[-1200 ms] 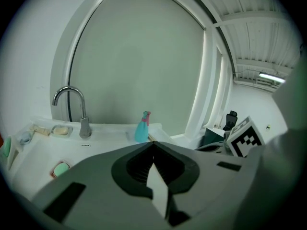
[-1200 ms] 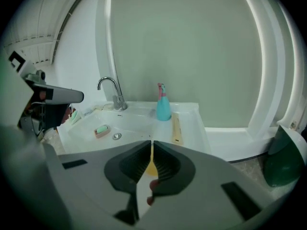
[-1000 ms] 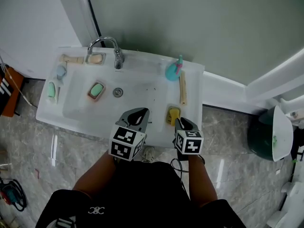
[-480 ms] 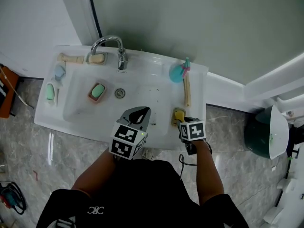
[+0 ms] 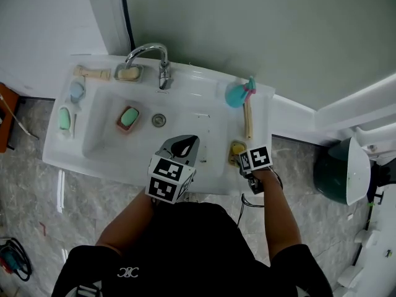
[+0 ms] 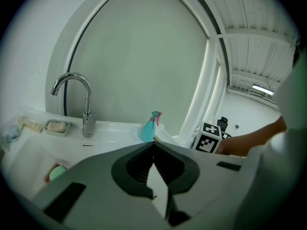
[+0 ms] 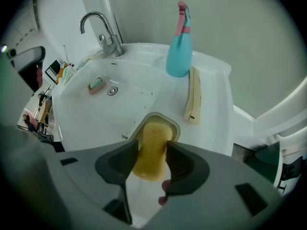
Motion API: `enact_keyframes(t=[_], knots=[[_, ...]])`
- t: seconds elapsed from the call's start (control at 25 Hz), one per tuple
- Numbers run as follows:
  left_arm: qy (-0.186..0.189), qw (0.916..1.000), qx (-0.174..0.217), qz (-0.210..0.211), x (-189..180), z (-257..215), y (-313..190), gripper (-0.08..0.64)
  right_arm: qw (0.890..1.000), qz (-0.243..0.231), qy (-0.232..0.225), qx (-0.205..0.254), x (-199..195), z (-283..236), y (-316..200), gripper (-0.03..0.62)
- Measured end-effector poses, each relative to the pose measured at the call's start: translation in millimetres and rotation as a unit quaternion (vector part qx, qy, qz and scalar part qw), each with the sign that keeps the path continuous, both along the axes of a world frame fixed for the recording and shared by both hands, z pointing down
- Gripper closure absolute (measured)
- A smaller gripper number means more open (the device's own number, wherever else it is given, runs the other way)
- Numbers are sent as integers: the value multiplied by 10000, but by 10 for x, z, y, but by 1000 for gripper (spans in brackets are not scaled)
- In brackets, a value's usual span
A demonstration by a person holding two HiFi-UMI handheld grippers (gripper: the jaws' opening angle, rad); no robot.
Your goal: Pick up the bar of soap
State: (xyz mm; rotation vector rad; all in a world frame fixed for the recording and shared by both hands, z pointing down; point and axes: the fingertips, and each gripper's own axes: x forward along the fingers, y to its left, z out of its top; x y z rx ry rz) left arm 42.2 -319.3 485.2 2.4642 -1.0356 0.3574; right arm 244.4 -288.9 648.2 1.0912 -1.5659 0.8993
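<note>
**Right claw astride the yellow soap at the washbasin's front right corner**

The bar of soap (image 7: 154, 135) lies in a shallow dish (image 7: 173, 125) on the right ledge of the washbasin (image 5: 69, 158), close to the front edge. The right claw (image 7: 152, 153) points steeply down over it. Its jaws have just been opening and now stand wide, one along each long side of the bar (close to it, with no firm press showing).

Behind the dish, a pale wooden-handled tool (image 7: 194, 97) lies lengthwise on the ledge. A teal spray bottle (image 7: 179, 56) stands upright at the back corner.

The bowl to the left gives open room. It holds only a pink dish (image 5: 117, 122) with a green soap (image 5: 129, 117) in it, near the drain (image 5: 159, 120). Another dish (image 5: 139, 73) beside the tap (image 5: 164, 73) holds a pale bar (image 5: 127, 74).

The left claw (image 6: 153, 145), jaws together on nothing, hovers over the front of the bowl.
</note>
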Motion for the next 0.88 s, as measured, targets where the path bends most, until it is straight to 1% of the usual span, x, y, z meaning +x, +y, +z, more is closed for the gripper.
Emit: enact_keyframes(t=[0.28, 0.36, 0.44, 0.56, 0.88], knots=[[111, 9999, -41, -18, -67, 39, -43, 551, 9987, 302, 38, -406, 33, 149, -22, 390], [138, 9999, -83, -48, -95, 67, -53, 551, 9979, 309, 183, -541, 54, 195, -19, 390], [174, 9998, -110, -76, -112, 77, -67, 551, 9972, 181, 396, -615, 67, 208, -36, 390], [208, 9997, -97, -82, -116, 58, -70, 551, 9973, 95, 545, -481, 68, 175, -79, 390], [196, 9997, -104, -36, -111, 62, -47, 551, 9993, 31, 373, -53, -61, 45, -42, 397]])
